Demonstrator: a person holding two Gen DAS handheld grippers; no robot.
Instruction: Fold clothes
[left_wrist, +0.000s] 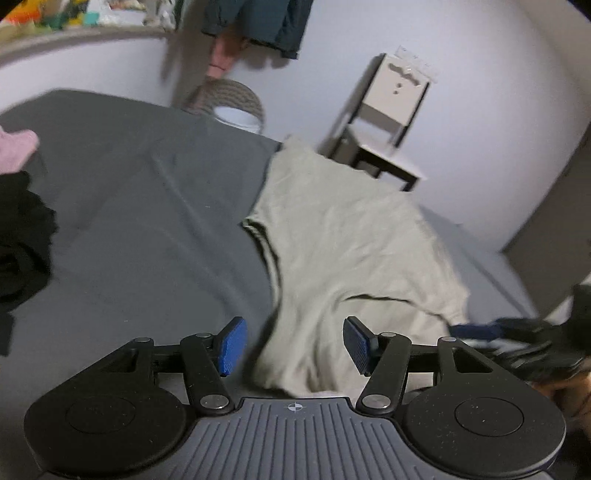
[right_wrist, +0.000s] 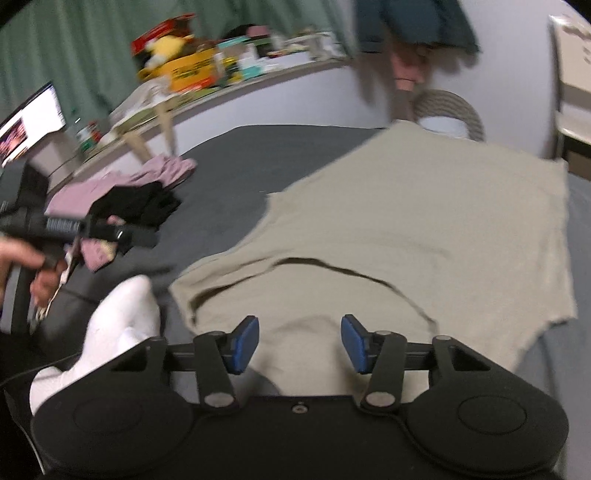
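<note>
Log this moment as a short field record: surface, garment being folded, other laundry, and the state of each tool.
surface: dark grey bed sheet
garment: beige T-shirt, spread out flat on the sheet
other laundry: pile of pink and black clothes lying apart from the shirt, white sock at the near edge
left tool: open, empty, over the shirt's near edge
right tool: open, empty, above the shirt's near part
fold: not yet begun

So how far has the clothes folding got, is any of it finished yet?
Nothing looks folded yet. The beige shirt is spread flat on the grey bed, which seems the only step done. Both the left gripper and right gripper hang open over its near edge, holding nothing. The pink and black clothes remain in an unfolded heap.
</note>
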